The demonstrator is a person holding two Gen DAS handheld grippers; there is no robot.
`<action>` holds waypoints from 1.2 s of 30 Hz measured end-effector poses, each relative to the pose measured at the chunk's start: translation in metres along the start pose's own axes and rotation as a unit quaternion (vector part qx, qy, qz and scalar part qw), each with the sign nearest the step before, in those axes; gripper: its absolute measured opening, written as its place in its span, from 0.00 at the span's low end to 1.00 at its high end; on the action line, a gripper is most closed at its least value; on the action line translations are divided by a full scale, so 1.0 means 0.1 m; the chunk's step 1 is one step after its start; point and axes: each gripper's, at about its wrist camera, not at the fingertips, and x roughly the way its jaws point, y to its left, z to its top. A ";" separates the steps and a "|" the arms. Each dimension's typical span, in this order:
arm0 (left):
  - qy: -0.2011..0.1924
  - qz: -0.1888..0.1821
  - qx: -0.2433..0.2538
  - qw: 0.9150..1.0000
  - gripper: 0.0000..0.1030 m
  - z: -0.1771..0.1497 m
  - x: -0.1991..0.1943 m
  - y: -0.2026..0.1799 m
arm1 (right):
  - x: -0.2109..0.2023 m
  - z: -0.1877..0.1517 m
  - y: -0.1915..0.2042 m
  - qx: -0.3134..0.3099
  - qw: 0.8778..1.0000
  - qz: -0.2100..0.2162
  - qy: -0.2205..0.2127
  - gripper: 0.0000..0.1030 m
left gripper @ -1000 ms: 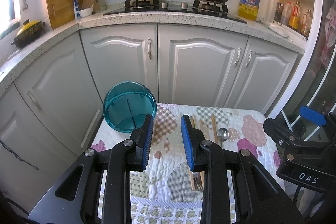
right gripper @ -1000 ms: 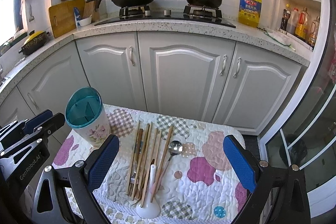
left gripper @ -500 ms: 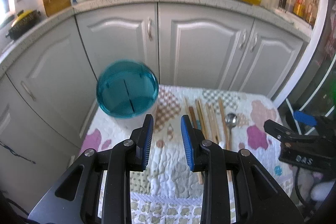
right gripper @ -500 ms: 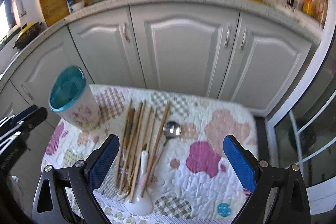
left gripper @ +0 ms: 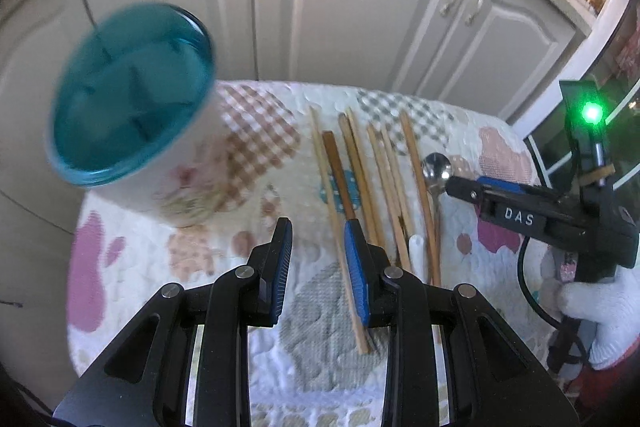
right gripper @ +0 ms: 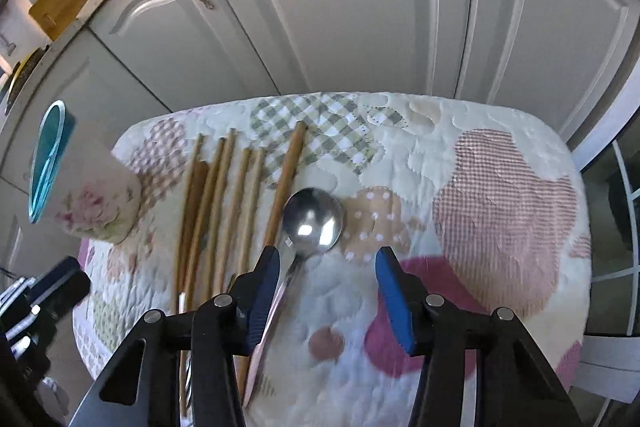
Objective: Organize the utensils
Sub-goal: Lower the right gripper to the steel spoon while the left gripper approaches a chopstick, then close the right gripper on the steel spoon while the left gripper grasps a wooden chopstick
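Observation:
Several wooden chopsticks (left gripper: 360,167) lie side by side on the quilted cloth (left gripper: 240,243), with a metal spoon (left gripper: 437,167) at their right and a white spoon (left gripper: 416,251) among them. A floral utensil holder (left gripper: 132,95) with a teal divided insert stands at the left. My left gripper (left gripper: 317,227) is open over the cloth between the holder and the chopsticks, and its right finger overlaps the leftmost chopstick. My right gripper (right gripper: 329,255) hovers just behind the metal spoon's bowl (right gripper: 314,225). Its jaws are closing, nothing is pressed between them, and the spoon's handle passes under the left finger.
Grey cabinet doors (right gripper: 360,7) rise right behind the small table. The cloth's right half (right gripper: 500,195) holds nothing. A white-gloved hand (left gripper: 600,311) holds the right gripper body (left gripper: 520,215) at the right edge of the left view.
Both grippers have come down and tipped toward the table, so the utensils now fill the views. The right jaws have narrowed from wide open. The left jaws look unchanged.

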 end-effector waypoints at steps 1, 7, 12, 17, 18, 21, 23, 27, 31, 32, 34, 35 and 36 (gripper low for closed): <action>0.004 -0.005 0.002 1.000 0.25 0.03 0.06 -0.01 | 0.04 0.03 -0.03 0.001 1.000 0.002 0.001 0.48; 0.023 0.002 0.011 1.000 0.25 0.19 0.41 -0.05 | 0.24 0.22 -0.15 -0.022 0.999 0.034 -0.001 0.48; 0.051 -0.001 0.007 0.999 0.24 0.24 0.65 -0.04 | 0.31 0.31 -0.09 -0.057 0.994 0.087 0.024 0.26; 0.058 -0.015 0.005 0.998 0.10 0.26 0.73 -0.04 | 0.36 0.29 -0.06 -0.088 0.991 0.097 0.028 0.10; 0.058 -0.018 0.009 0.998 0.08 0.26 0.72 -0.04 | 0.35 0.28 -0.09 -0.083 0.991 0.102 0.029 0.08; 0.059 -0.019 0.016 0.998 0.03 0.21 0.70 -0.05 | 0.29 0.20 -0.15 -0.085 0.991 0.103 0.028 0.06; 0.065 -0.021 0.016 0.998 0.02 0.15 0.72 -0.03 | 0.25 0.14 -0.16 -0.089 0.990 0.104 0.030 0.06; 0.068 -0.021 0.010 0.997 0.02 0.00 0.66 0.06 | 0.19 0.06 -0.19 -0.089 0.990 0.100 0.035 0.05; 0.067 -0.034 0.003 0.997 0.02 -0.01 0.58 0.08 | 0.10 -0.02 -0.20 -0.085 0.990 0.104 0.039 0.05; 0.064 -0.037 0.004 0.997 0.02 0.00 0.56 0.06 | 0.09 -0.05 -0.21 -0.089 0.990 0.101 0.040 0.05; 0.056 -0.042 0.001 0.998 0.02 0.06 0.49 0.07 | 0.06 -0.08 -0.24 -0.096 0.990 0.091 0.040 0.05; 0.053 -0.044 -0.004 0.998 0.02 0.09 0.49 0.06 | 0.04 -0.07 -0.23 -0.096 0.991 0.091 0.035 0.05; 0.051 -0.045 -0.008 0.998 0.02 0.13 0.49 0.05 | 0.02 -0.05 -0.24 -0.093 0.991 0.093 0.024 0.05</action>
